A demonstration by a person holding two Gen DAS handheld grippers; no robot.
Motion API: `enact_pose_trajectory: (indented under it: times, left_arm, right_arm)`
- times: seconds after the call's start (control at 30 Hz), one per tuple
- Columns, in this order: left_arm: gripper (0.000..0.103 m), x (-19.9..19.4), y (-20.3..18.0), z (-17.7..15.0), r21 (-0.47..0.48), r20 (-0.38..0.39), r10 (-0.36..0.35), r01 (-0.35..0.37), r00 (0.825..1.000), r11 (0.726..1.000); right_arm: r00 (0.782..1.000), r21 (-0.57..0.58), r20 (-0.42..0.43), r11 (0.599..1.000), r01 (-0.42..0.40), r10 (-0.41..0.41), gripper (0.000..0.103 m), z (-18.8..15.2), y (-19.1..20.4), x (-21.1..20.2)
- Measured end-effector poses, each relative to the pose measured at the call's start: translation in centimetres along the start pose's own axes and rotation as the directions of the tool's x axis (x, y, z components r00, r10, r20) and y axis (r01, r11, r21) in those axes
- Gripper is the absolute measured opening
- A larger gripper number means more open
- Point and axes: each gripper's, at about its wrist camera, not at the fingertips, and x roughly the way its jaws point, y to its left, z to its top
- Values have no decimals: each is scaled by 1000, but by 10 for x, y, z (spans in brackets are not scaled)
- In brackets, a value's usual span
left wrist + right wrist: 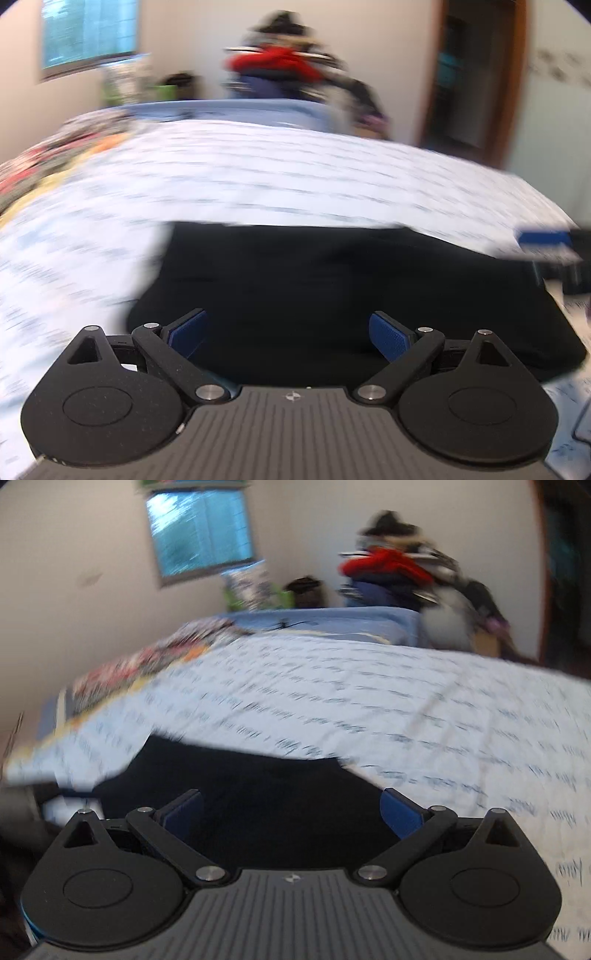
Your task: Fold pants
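Black pants (332,280) lie flat on a white bed cover with a small blue print (258,177). In the left wrist view my left gripper (290,334) is open, its blue pads (188,332) wide apart just above the near part of the pants, holding nothing. The right gripper's blue tip (543,240) shows blurred at the pants' right edge. In the right wrist view the pants (258,794) fill the near middle, and my right gripper (291,814) is open and empty over them. Both views are blurred by motion.
A colourful patterned blanket (147,664) lies at the bed's far left. A blue sheet (332,622) covers the far end. A pile of clothes with a red garment (384,568) stands behind the bed. A window (199,528) is on the far wall, a dark doorway (472,74) to the right.
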Motion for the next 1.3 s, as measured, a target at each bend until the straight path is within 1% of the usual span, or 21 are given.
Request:
enact_pose_trajectory:
  times: [0.03, 0.07, 0.1, 0.2, 0.27, 0.3, 0.37, 0.4, 0.47, 0.53, 0.67, 0.73, 0.83, 0.93, 1.13, 1.17, 1.23, 1.3]
  left_arm:
    - [96, -6, 18, -2, -36, 2, 43, -43, 999, 998]
    - [96, -11, 35, -3, -75, 2, 86, -86, 996, 994]
    - [96, -16, 51, -5, -115, 1, 121, -120, 993, 986]
    - [96, -30, 90, -10, -232, -3, 193, -188, 981, 954]
    - [96, -37, 110, -12, -306, -14, 206, -200, 978, 931]
    - [96, -38, 118, -14, -340, -25, 207, -203, 978, 918]
    - [96, -38, 129, -18, -392, -50, 204, -207, 978, 896]
    - [96, -38, 133, -19, -406, -58, 191, -198, 980, 892]
    - [96, -37, 134, -22, -414, -63, 173, -184, 983, 891]
    - [96, -36, 131, -24, -402, -59, 159, -169, 986, 900]
    - [96, -30, 131, -25, -397, -56, 137, -148, 989, 906]
    - [96, -31, 134, -25, -406, -54, 138, -148, 989, 902]
    - [96, -38, 144, -27, -432, -41, 141, -144, 989, 890]
    - [96, -44, 152, -30, -442, -43, 145, -149, 989, 885]
    - [96, -43, 163, -34, -449, -63, 145, -158, 987, 880]
    - [96, -42, 164, -34, -451, -64, 141, -155, 988, 879]
    - [96, -42, 165, -34, -454, -65, 136, -151, 989, 878]
    - [96, -43, 165, -33, -448, -60, 131, -144, 990, 882]
  right_arm:
    - [1000, -34, -18, 999, -19, 18, 103, -19, 1, -12]
    - [999, -57, -31, 997, -42, 40, 103, -40, -5, -33]
    - [997, -70, -42, 996, -64, 61, 103, -51, -8, -25]
    - [992, -103, -67, 989, -109, 102, 103, -49, 18, 6]
    - [990, -144, -84, 981, -127, 116, 103, -45, 33, 30]
    - [990, -175, -83, 977, -123, 110, 103, -43, 43, 42]
    - [994, -273, -75, 957, -99, 82, 103, -38, 66, 62]
    - [996, -331, -65, 940, -78, 59, 103, -37, 78, 71]
    - [999, -438, -28, 899, -27, 16, 103, -39, 101, 89]
    - [1000, -522, -20, 853, -9, -2, 103, -42, 122, 107]
    - [1000, -603, -23, 797, -30, 21, 103, -33, 159, 149]
    - [1000, -633, -12, 774, -8, 1, 103, -24, 174, 179]
    - [999, -657, -6, 753, 31, -47, 103, -11, 190, 225]
    - [998, -687, -19, 726, 25, -52, 102, -3, 203, 255]
    - [998, -739, 10, 672, 49, -61, 102, 4, 216, 287]
    - [997, -747, 21, 662, 62, -70, 102, 4, 217, 291]
    - [992, -754, 58, 646, 118, -114, 102, 7, 218, 296]
    - [989, -763, 65, 633, 133, -130, 102, 8, 218, 296]
